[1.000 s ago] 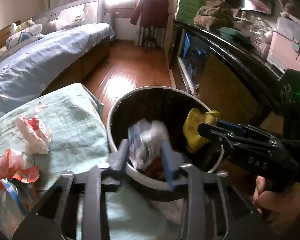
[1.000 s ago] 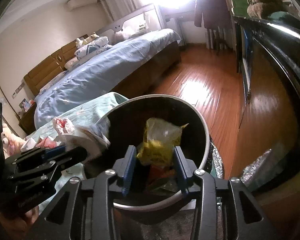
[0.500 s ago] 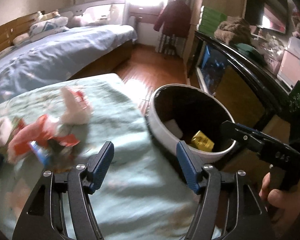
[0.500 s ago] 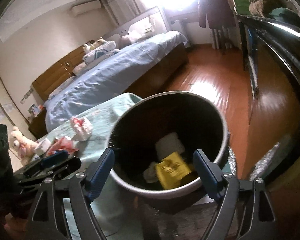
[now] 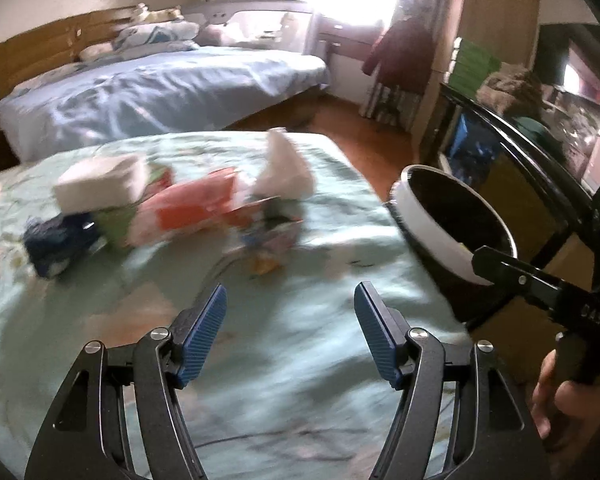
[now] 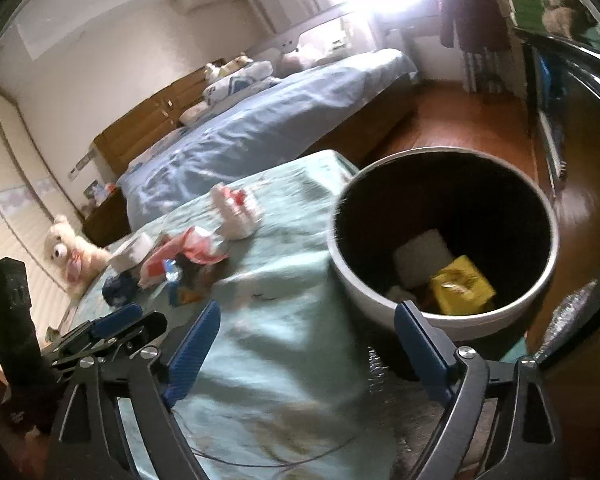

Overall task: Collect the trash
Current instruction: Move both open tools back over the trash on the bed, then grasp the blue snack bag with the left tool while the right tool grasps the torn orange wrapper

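Partly done, by the look of it: inside the round white-rimmed trash bin with the dark interior (image 6: 444, 240), a crumpled yellow wrapper (image 6: 462, 286) and a white paper wad (image 6: 422, 258) already lying at the bottom. Still left, on the pale green floral cloth over the desk (image 5: 300, 340) just beside the bin: a heap of litter well short of the rim, namely a white folded tissue block (image 5: 100, 184), a red and white plastic wrapper (image 5: 192, 204), a crumpled white tissue (image 5: 284, 170), a dark blue scrap (image 5: 58, 240) and some small colourful bits, blurred. Several more trips judged necessary.

Left gripper (image 5: 290, 332) angled down toward the cloth, pointed at the heap on the side away from the bin, blue-padded fingers (image 5: 198, 336) released and empty, having just spread apart with nothing between them. Right gripper (image 6: 306, 356) tilted down too, near the bin's closest rim, straddling cloth edge and bin wall in view, fingers (image 6: 420, 348) spread wide, just opened further, nothing grasped. Part of a hand (image 5: 560, 396) visible under the right tool.
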Action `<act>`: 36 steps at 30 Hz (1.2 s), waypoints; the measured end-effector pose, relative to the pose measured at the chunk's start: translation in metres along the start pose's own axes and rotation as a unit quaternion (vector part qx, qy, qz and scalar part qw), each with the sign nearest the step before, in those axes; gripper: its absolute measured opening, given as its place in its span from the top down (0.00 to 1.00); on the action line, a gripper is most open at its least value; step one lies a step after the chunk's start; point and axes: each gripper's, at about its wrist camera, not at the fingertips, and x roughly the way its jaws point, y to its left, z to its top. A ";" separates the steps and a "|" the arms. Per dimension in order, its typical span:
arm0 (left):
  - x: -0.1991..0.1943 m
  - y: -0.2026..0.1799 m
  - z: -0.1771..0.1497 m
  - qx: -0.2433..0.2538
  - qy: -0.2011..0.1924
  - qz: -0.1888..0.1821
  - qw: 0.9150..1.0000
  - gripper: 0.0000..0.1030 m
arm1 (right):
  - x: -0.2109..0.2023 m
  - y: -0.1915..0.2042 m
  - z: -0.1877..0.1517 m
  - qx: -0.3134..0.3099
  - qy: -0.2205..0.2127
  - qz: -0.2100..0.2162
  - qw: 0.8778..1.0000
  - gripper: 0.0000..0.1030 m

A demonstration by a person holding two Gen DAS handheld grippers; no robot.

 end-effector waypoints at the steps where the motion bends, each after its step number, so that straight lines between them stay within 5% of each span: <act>1: -0.002 0.008 -0.002 -0.005 0.000 0.001 1.000 0.35 | 0.002 0.006 -0.001 -0.005 0.003 0.001 1.000 0.12; 15: -0.018 0.093 -0.022 -0.036 0.006 0.032 0.999 0.35 | 0.034 0.070 -0.023 -0.023 0.030 0.002 0.999 0.12; 36: 0.007 0.194 0.020 -0.062 0.024 0.064 0.996 0.19 | 0.103 0.108 -0.007 -0.020 0.067 0.028 0.997 0.12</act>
